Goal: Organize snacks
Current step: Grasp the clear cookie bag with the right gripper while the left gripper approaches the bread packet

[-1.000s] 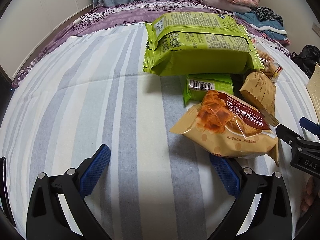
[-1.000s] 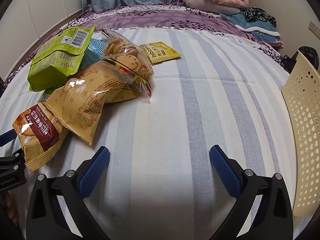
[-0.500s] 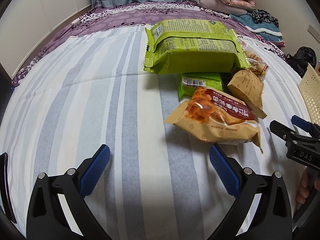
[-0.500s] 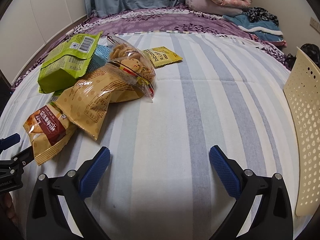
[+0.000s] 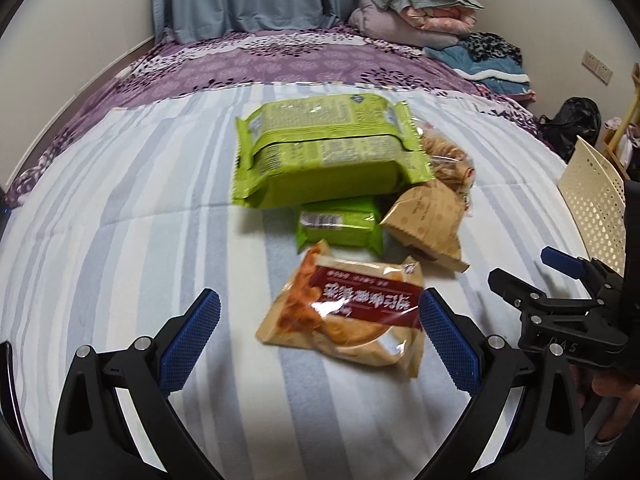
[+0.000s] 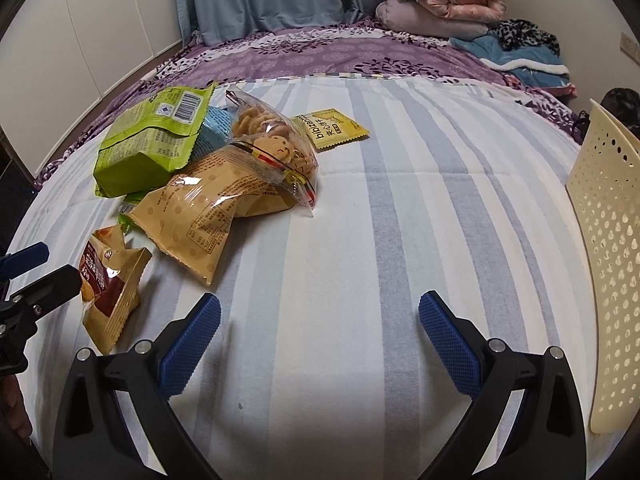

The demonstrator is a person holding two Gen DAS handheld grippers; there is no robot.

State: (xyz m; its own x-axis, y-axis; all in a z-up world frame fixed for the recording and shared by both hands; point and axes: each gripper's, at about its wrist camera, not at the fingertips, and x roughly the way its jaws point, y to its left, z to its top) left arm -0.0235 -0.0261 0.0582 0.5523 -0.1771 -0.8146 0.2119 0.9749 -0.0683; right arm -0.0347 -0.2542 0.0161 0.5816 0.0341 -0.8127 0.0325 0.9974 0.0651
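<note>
A pile of snacks lies on the striped bed. Nearest me is a tan bag with a dark red label [image 5: 352,312] [image 6: 110,284], lying between the tips of my open left gripper [image 5: 318,320], whose right pad overlaps its edge. Behind it sit a small green pack [image 5: 340,226], a big green pack [image 5: 328,152] [image 6: 148,140], a tan crinkled bag [image 5: 428,220] [image 6: 208,208] and a clear cookie bag [image 6: 276,144]. A yellow sachet [image 6: 330,130] lies apart. My right gripper [image 6: 320,334] stands open over bare sheet, holding nothing.
A cream perforated basket [image 6: 608,240] [image 5: 596,196] stands at the right edge of the bed. Folded blankets [image 6: 444,4] are stacked at the far end by the curtain. A black bag [image 5: 572,120] sits beyond the bed. Bare striped sheet spreads left of the pile.
My left gripper has swung right, so the red-label bag now sits between its tips. The right gripper has pulled back and risen a little; both stay open.
</note>
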